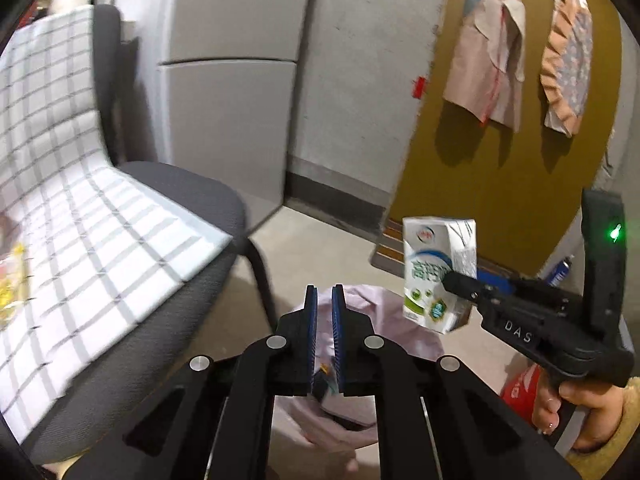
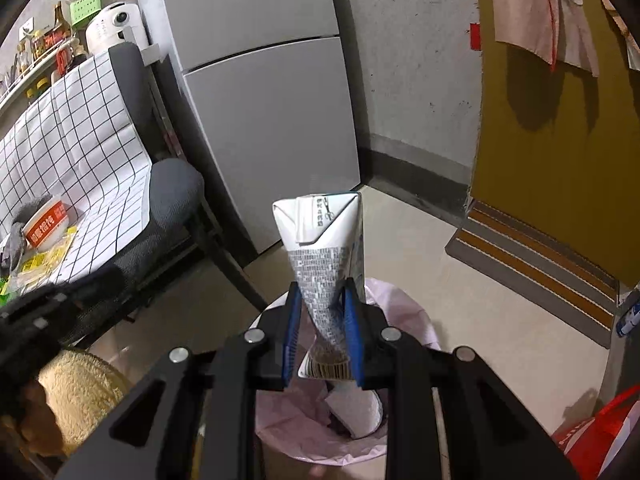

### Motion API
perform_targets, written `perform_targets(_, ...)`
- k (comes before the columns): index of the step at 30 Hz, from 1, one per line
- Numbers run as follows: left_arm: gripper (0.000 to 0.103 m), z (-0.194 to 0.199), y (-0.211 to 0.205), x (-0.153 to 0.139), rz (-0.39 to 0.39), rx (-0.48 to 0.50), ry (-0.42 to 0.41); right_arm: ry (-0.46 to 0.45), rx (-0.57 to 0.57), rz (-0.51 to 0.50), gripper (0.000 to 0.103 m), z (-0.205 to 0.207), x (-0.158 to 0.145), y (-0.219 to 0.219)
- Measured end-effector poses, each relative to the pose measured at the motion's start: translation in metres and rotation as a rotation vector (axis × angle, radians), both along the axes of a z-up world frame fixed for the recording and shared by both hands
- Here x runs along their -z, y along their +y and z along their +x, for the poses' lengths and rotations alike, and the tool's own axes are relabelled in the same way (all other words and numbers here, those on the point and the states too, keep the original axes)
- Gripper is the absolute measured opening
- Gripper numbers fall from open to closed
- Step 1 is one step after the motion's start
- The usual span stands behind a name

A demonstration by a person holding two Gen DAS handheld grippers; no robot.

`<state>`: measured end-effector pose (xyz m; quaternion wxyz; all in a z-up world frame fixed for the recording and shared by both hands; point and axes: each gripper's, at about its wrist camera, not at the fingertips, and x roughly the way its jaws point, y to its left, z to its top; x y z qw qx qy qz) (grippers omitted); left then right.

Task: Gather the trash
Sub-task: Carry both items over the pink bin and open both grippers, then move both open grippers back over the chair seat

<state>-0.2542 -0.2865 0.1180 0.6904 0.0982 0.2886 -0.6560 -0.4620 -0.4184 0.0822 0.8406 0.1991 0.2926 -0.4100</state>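
My right gripper (image 2: 320, 296) is shut on a white milk carton (image 2: 324, 248), squeezing it and holding it upright over a trash bin lined with a pink bag (image 2: 404, 312). White trash lies inside the bin. In the left wrist view the same carton (image 1: 436, 272) hangs in the right gripper (image 1: 452, 276) above the pink-lined bin (image 1: 372, 304). My left gripper (image 1: 324, 292) is nearly shut with a narrow gap between its blue pads, empty, just above the bin's near rim.
A grey chair with a checked cloth (image 2: 88, 128) stands left, holding a red-and-white bowl (image 2: 44, 224) and yellow wrappers (image 2: 44, 260). A grey fridge (image 2: 272, 112) stands behind. A striped doormat (image 2: 536, 268) and yellow door lie right. A red bag (image 2: 596, 436) sits at the bottom right.
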Motion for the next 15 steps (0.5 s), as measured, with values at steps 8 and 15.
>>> perform_targets(8, 0.031, 0.035, 0.050, -0.020, -0.052, -0.153, -0.001, 0.012, 0.024, -0.031, 0.029, 0.006, -0.001, 0.008)
perform_targets(15, 0.032, 0.053, 0.075, -0.030, -0.065, -0.224, 0.006, -0.035, 0.025, -0.118, 0.035, 0.003, -0.038, 0.019)
